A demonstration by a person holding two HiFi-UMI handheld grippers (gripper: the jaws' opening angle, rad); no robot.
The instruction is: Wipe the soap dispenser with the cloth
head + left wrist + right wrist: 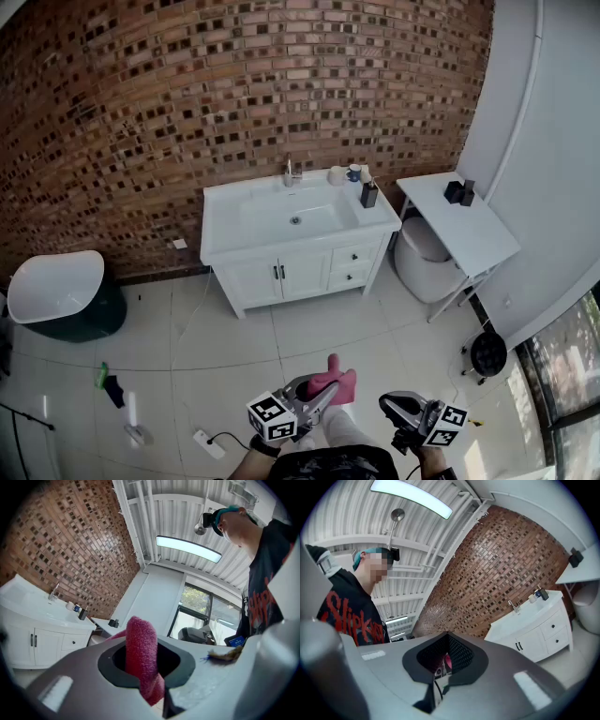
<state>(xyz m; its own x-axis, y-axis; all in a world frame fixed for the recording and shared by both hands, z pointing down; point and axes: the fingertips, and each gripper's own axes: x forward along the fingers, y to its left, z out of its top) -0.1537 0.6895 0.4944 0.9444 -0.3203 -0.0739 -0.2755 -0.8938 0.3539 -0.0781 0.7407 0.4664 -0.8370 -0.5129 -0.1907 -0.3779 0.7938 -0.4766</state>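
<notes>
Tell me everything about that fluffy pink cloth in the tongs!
The pink terry cloth looks soft and fuzzy, like a small towel. It is bunched into a thick roll and pinched between the shut jaws of the left tongs. Its rounded end sticks out past the jaw tips. Nothing else touches it. It is held in the air over the white tiled floor, well away from the white sink cabinet.

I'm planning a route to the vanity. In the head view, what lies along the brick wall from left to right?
white tub → faucet → white cup → blue cup → dark soap dispenser → white side table
</notes>
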